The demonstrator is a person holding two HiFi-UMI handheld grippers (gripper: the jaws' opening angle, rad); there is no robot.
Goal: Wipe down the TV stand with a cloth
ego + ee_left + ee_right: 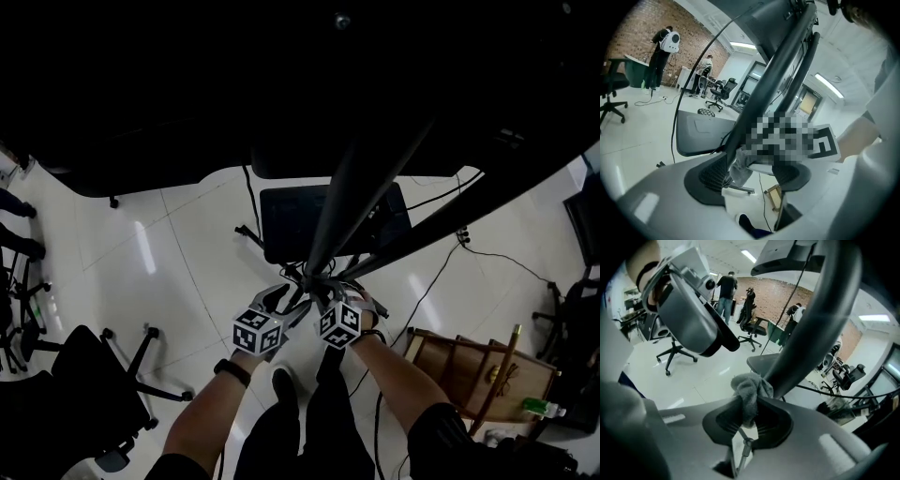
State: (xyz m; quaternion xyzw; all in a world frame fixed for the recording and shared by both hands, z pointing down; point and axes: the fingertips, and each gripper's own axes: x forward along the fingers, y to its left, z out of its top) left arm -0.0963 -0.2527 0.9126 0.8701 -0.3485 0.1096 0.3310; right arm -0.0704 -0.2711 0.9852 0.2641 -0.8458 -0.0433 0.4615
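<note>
- Head view: the left gripper (292, 292) and the right gripper (328, 289) meet just beside each other at the low end of the TV stand's slanting pole (361, 183), above its dark base plate (281, 220) on the white floor (187, 253). The cloth is too dark to make out here.
- Right gripper view: the fingers are closed narrowly on the grey cloth (749, 391), which bunches against the pole (820, 324).
- Left gripper view: the fingers stand wide. The cloth (739, 165) hangs between them, close to one finger and against the pole (773, 84).
- Only the gripper views show the brick wall (642, 28).
</note>
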